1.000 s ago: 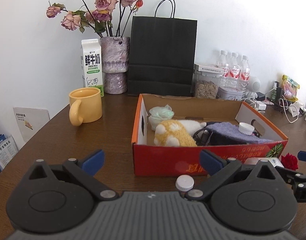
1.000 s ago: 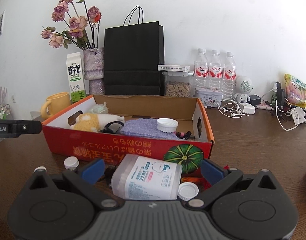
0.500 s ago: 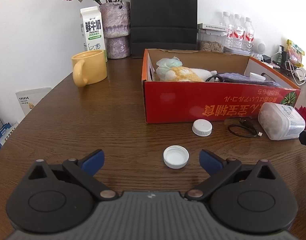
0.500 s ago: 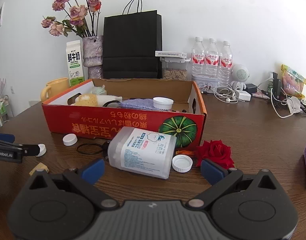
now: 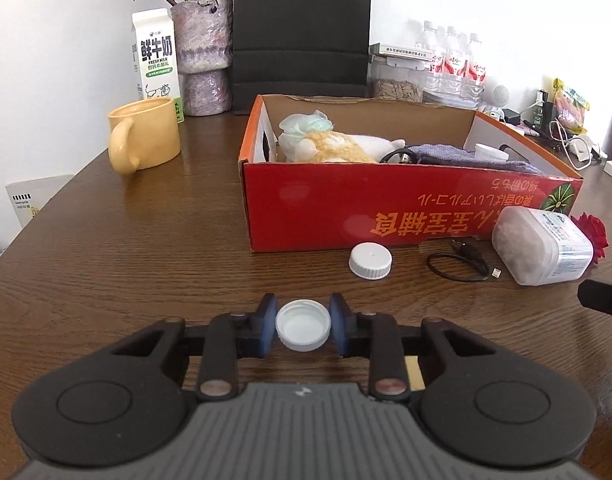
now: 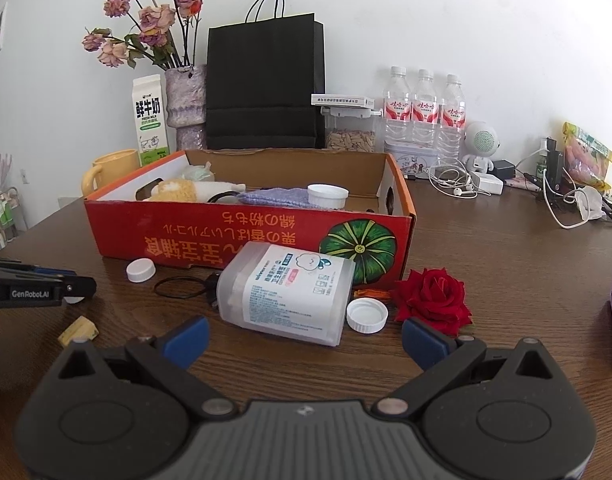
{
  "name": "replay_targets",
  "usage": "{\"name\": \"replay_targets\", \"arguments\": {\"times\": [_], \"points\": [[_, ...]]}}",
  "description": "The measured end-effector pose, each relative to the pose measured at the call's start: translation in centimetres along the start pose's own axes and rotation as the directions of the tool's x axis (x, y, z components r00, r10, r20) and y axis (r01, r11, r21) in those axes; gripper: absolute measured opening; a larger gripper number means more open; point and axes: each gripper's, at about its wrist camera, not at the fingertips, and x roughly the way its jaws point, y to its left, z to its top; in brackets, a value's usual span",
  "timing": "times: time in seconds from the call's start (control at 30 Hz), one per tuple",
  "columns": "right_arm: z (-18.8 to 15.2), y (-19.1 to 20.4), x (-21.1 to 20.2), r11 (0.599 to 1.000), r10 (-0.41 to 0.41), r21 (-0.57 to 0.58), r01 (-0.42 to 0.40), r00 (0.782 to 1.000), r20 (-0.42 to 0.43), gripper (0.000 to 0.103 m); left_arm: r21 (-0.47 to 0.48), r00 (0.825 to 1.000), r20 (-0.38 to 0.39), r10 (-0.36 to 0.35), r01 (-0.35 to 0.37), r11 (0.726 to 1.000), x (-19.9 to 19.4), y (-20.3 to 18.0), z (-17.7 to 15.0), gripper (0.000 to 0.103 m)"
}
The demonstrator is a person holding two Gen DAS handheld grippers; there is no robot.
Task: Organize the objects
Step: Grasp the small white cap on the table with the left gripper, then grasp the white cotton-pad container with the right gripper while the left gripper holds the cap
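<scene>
Closing our left gripper around a white bottle cap, we have the blue pads right at its rim on both sides; the cap lies open side up on the brown table, well in front of the red cardboard box. Our right gripper hangs with its jaws spread wide and nothing between them, just short of a plastic tub lying on its side. Another white cap rests touching the tub's right end, with a red rose beside it. A third cap and a looped black cable lie near the box's front wall. Inside the box we see a plush toy and a purple cloth.
</scene>
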Motion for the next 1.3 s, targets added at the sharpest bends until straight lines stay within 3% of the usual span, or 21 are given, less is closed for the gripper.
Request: {"name": "replay_targets", "arguments": {"times": [0.47, 1.3], "points": [[0.8, 0.9, 1.2, 1.0, 0.01, 0.001, -0.01, 1.0, -0.001, 0.103, -0.006, 0.992, 0.124, -0.011, 0.012, 1.0, -3.5, -0.9, 1.0, 0.029], [3.6, 2.2, 6.1, 0.999, -0.037, 0.034, 0.038, 0.999, -0.027, 0.103, -0.021, 0.985, 0.167, -0.042, 0.046, 0.999, -4.1, -2.0, 1.8, 0.029]]}}
